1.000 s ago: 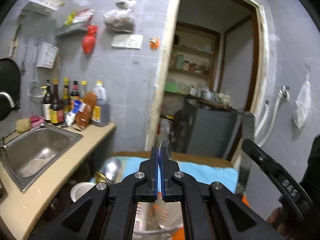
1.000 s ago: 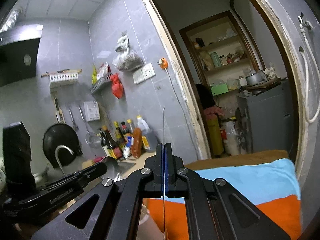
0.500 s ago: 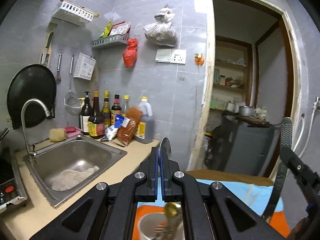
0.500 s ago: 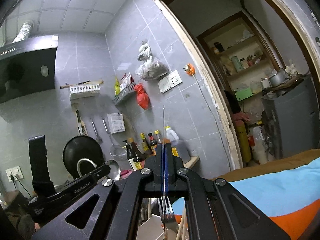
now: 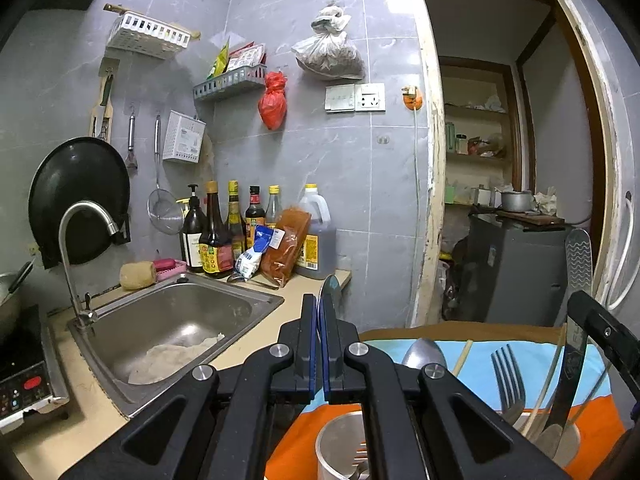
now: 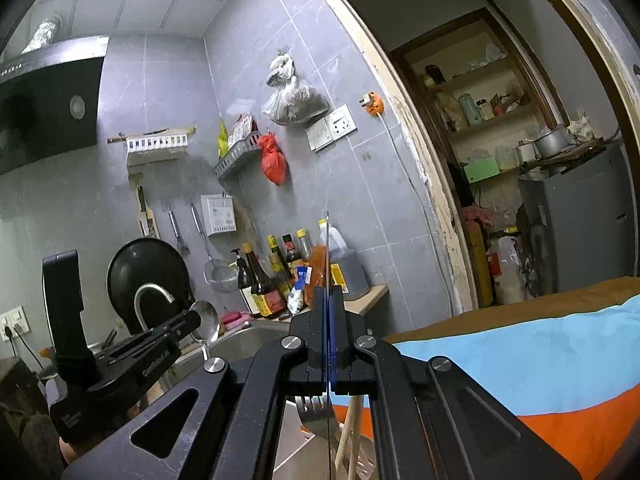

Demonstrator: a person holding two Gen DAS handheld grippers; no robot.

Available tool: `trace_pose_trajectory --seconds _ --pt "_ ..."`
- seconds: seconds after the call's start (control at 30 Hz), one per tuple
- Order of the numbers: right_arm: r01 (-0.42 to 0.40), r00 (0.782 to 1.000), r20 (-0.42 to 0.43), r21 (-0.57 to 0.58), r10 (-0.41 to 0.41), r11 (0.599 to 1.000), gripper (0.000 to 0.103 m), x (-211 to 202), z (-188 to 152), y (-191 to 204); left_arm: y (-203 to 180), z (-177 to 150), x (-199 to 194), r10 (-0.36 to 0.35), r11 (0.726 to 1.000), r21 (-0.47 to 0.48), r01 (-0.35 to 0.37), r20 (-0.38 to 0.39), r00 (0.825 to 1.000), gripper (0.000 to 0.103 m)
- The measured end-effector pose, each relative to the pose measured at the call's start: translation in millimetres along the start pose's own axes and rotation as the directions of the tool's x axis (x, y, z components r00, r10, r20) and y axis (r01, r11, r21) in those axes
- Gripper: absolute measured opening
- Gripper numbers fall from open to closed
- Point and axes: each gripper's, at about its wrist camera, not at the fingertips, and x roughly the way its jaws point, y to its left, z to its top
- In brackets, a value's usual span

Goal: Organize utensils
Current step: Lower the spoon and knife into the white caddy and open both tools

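My left gripper (image 5: 320, 312) is shut on a steel spoon (image 5: 331, 288); its bowl sticks up past the fingertips and also shows in the right wrist view (image 6: 206, 322). My right gripper (image 6: 328, 300) is shut on a flat steel utensil handle (image 6: 327, 240) seen edge-on; in the left wrist view (image 5: 579, 260) it is a wavy-patterned handle standing upright. Below the grippers stand a steel cup (image 5: 340, 444) and a second holder (image 5: 560, 440) with a fork (image 5: 506, 376), a spoon (image 5: 424, 354) and chopsticks (image 5: 462, 356).
The holders stand on an orange and blue cloth (image 6: 540, 364). To the left are a steel sink (image 5: 172, 332) with a tap (image 5: 76, 236), sauce bottles (image 5: 224, 232), a hanging wok (image 5: 78, 196) and an induction cooker (image 5: 24, 384). A doorway (image 5: 500, 160) opens behind.
Both grippers have tilted and risen, each holding its utensil; the view swung from the cloth and floor up to the sink wall. The holders with fork and spoon came into view below.
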Motion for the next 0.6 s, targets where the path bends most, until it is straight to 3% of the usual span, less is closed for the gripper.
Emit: trace_pose_trajectory --seconds 0.33,0.6 --pt "0.017 0.999 -0.041 -0.035 -0.019 0.999 0.001 -2.4 -11.5 1.0 -1.9 -13.9 1.1 -0.028 1.0 0.013 0.028 -0.023 0.999 0.003" --pt "0.05 0.994 -0.095 -0.034 -0.053 0.998 0.002 -7.5 -15.2 -2.5 1.3 -20.0 7.1 -0.171 0.984 -0.08 0.16 -0.158 0.972 0.006"
